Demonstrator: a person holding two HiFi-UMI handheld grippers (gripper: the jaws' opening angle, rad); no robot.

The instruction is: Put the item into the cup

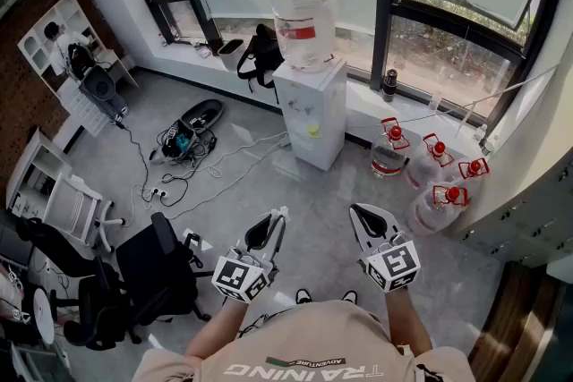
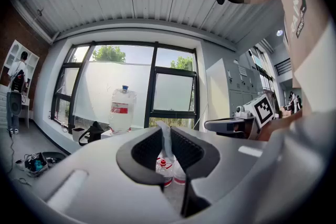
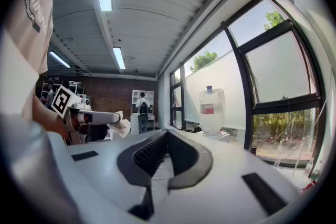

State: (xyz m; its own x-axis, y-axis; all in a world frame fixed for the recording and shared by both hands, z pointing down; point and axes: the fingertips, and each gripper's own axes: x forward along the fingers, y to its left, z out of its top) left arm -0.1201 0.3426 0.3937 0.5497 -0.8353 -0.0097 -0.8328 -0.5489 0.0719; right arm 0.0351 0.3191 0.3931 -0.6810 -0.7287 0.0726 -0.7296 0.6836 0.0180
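Observation:
I stand on a grey floor and hold both grippers out at waist height. My left gripper [image 1: 278, 215] is shut on a small white crumpled item [image 1: 281, 212]. In the left gripper view the item [image 2: 164, 138] shows as a thin pale strip pinched between the ribbed pads of the left gripper [image 2: 167, 132]. The right gripper view shows the item [image 3: 124, 127] sticking out of the left gripper's tip. My right gripper [image 1: 356, 209] is beside it, a little apart. The right gripper [image 3: 166, 132] is shut with nothing in it. No cup is in view.
A white water dispenser [image 1: 310, 107] carrying a large bottle [image 1: 303, 4] stands ahead by the window. Several red-capped water jugs [image 1: 430, 170] sit to its right. A black office chair [image 1: 143, 277] is at my left, with cables and a bag [image 1: 183, 139] on the floor beyond.

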